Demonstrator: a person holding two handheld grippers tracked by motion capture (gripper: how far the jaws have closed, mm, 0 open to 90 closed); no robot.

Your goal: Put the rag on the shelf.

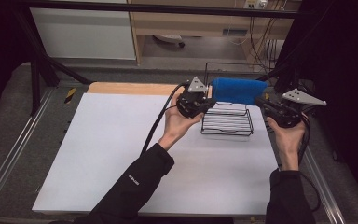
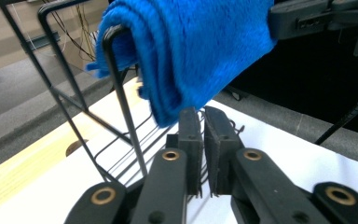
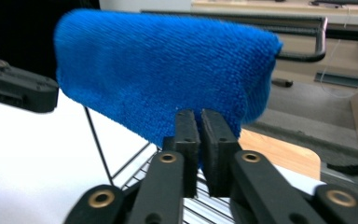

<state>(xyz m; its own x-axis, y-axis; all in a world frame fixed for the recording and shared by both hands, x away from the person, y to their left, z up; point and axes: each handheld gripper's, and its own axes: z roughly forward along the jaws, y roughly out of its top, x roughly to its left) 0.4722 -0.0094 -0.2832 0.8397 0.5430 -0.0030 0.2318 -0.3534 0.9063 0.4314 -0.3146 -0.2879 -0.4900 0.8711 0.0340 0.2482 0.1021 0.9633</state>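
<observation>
A folded blue towel hangs over the top bar of a black wire rack at the far right of the white table. My left gripper is at the towel's left end and my right gripper at its right end. In the left gripper view the jaws stand almost together at the lower edge of the towel, beside the rack's upright wire. In the right gripper view the jaws are pinched at the bottom edge of the towel. The rack's bar sticks out past the towel.
The white tabletop stretches left and toward me. A wooden strip runs along its far edge. Metal rails flank the table. Cables trail from the grippers.
</observation>
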